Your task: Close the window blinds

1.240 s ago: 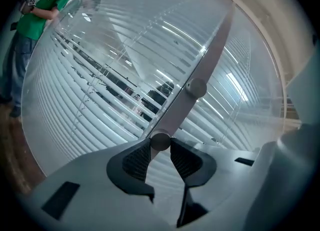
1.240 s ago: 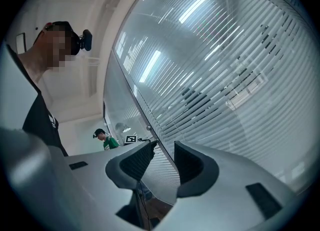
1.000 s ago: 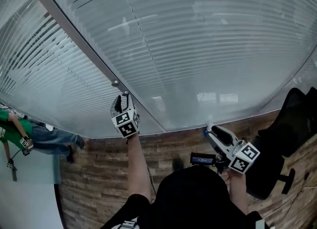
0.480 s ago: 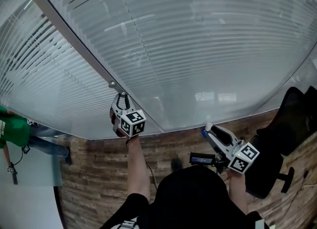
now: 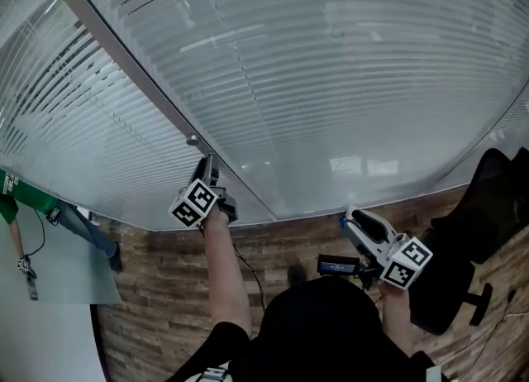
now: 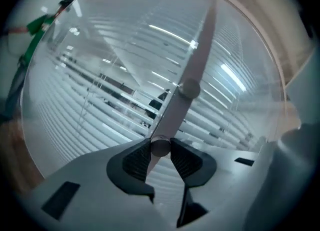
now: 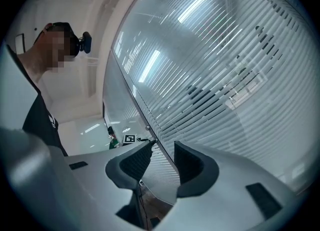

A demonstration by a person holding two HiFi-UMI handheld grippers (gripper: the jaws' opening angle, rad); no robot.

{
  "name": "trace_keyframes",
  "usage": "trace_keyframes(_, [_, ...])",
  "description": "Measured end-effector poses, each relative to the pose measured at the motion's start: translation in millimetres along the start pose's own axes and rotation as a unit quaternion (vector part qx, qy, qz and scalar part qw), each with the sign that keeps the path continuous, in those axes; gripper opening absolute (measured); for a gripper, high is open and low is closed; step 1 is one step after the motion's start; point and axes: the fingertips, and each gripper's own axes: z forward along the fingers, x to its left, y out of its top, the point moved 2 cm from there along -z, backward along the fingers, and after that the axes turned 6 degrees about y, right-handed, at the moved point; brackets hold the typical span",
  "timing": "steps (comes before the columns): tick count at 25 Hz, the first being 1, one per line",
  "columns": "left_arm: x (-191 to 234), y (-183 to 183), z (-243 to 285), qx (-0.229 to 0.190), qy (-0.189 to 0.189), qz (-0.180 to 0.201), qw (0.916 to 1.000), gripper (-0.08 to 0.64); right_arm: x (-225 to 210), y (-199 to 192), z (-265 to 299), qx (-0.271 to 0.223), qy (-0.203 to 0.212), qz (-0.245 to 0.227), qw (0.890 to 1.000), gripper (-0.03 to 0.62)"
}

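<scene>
White slatted window blinds [image 5: 347, 83] hang behind glass panels on both sides of a grey frame post [image 5: 116, 54]. A small round knob [image 5: 193, 139] sits on that post, and a thin grey control rod [image 6: 172, 115] runs from the knob [image 6: 189, 89] down into my left gripper [image 6: 160, 147]. That left gripper [image 5: 207, 170] is shut on the rod's round end, its marker cube turned out to the left. Lower right, my right gripper [image 5: 347, 218] is held away from the glass; its jaws [image 7: 162, 155] stand open with nothing between them.
A black office chair [image 5: 475, 231] stands at the right by the glass. Brown wood-plank floor [image 5: 165, 298] lies below. Behind the left glass panel a person in a green top [image 5: 21, 190] is visible. Another person stands behind my right gripper [image 7: 40, 75].
My left gripper has twisted on the rod: its marker cube swung from the right side round to the left. The person in green shifted behind the glass. My right gripper stayed put.
</scene>
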Motion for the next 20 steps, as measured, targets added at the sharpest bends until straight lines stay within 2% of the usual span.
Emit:
trace_keyframes(1, [2, -1, 1, 0.001, -0.025, -0.063, 0.9977, 0.136, 0, -1, 0, 0.001, 0.001, 0.000, 1.000, 0.150])
trace_keyframes(2, [5, -2, 2, 0.001, -0.049, -0.126, 0.9908, 0.137, 0, -1, 1, 0.002, 0.001, 0.000, 1.000, 0.151])
trace_keyframes(4, [8, -5, 3, 0.000, -0.086, -0.228, 0.9699, 0.137, 0, -2, 1, 0.005, 0.003, 0.001, 1.000, 0.150])
trace_keyframes(6, [11, -8, 4, -0.005, -0.114, -0.295, 0.9487, 0.137, 1, -3, 2, 0.007, 0.006, 0.001, 1.000, 0.150])
trace_keyframes(7, [11, -9, 4, -0.011, -0.127, -0.310, 0.9420, 0.137, 2, -3, 2, 0.007, 0.006, 0.000, 1.000, 0.150])
trace_keyframes(8, [10, -9, 4, -0.018, -0.137, -0.304, 0.9426, 0.137, 2, -3, 3, 0.007, 0.006, 0.000, 1.000, 0.150])
trace_keyframes(9, [8, -8, 3, -0.026, -0.137, -0.268, 0.9532, 0.137, 2, -2, 3, 0.007, 0.005, 0.000, 1.000, 0.150])
trace_keyframes(10, [6, -6, 1, -0.036, -0.124, -0.199, 0.9716, 0.138, 3, -1, 3, 0.006, 0.004, 0.000, 1.000, 0.150])
trace_keyframes(11, [4, -5, -2, -0.045, -0.096, -0.099, 0.9894, 0.139, 3, 0, 3, 0.006, 0.003, 0.000, 1.000, 0.151])
trace_keyframes(12, [1, -4, -5, -0.053, -0.058, 0.019, 0.9967, 0.144, 3, 0, 2, 0.006, 0.001, 0.000, 1.000, 0.150])
trace_keyframes(13, [-2, -5, -7, -0.056, -0.018, 0.141, 0.9883, 0.148, 2, 0, 1, 0.006, -0.001, 0.001, 1.000, 0.150])
trace_keyframes(14, [-5, -7, -7, -0.055, 0.018, 0.254, 0.9656, 0.150, 0, -1, 0, 0.006, -0.003, 0.000, 1.000, 0.150])
trace_keyframes(15, [-8, -10, -5, -0.051, 0.048, 0.349, 0.9346, 0.150, -1, -1, -1, 0.006, -0.005, 0.000, 1.000, 0.150])
trace_keyframes(16, [-11, -12, -3, -0.046, 0.070, 0.419, 0.9039, 0.150, -1, -1, 0, 0.006, -0.005, 0.000, 1.000, 0.150])
trace_keyframes(17, [-12, -12, -1, -0.043, 0.087, 0.464, 0.8805, 0.150, 0, -1, 1, 0.006, -0.005, 0.000, 1.000, 0.150])
trace_keyframes(18, [-12, -11, 0, -0.043, 0.100, 0.488, 0.8659, 0.149, 1, -1, 3, 0.006, -0.004, -0.001, 1.000, 0.150])
trace_keyframes(20, [-12, -10, 0, -0.041, 0.116, 0.512, 0.8501, 0.147, 2, 0, 4, 0.007, -0.002, -0.001, 1.000, 0.150])
